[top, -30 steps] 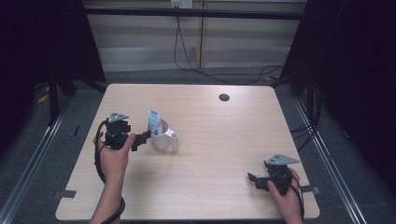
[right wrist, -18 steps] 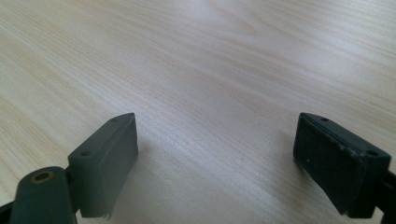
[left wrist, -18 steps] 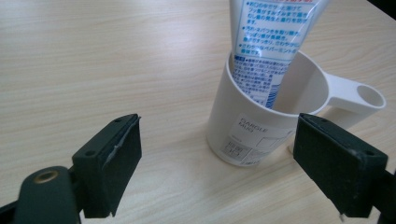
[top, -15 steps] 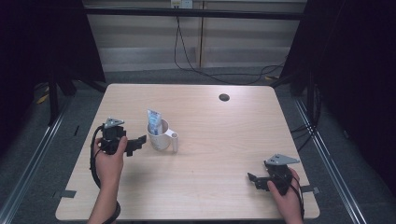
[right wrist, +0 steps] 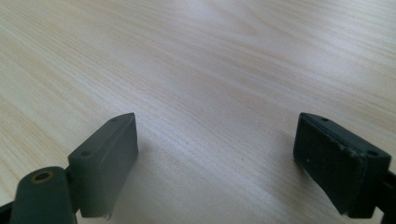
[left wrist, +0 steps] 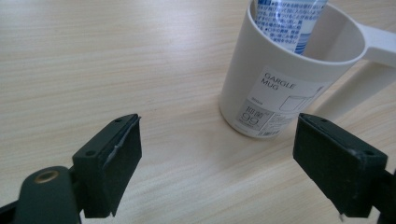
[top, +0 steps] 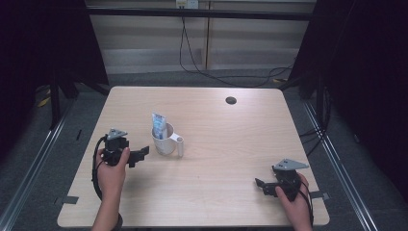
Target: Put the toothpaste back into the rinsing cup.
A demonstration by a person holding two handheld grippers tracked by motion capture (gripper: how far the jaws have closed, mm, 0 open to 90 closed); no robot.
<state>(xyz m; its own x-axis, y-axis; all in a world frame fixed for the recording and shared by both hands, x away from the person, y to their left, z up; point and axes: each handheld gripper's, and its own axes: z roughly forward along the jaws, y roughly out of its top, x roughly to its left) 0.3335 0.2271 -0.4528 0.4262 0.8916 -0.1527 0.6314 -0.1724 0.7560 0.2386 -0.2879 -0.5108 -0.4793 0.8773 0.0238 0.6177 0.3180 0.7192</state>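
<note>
Left gripper [top: 137, 155] low over desk [top: 211, 192], jaws spread wide, holding nothing, aimed at white mug [top: 165, 140] just beside them. In left gripper view mug [left wrist: 285, 81] stands upright ahead between jaw tips, apart from both; blue-printed tube [left wrist: 292, 21] stands inside it, handle pointing away. I judge step as approach for mug grasp. Next I need short push forward, body centred between jaws, then squeeze below rim. Right gripper [top: 262, 185] rests near desk's right front corner, jaws wide, holding nothing, well apart from mug.
</note>
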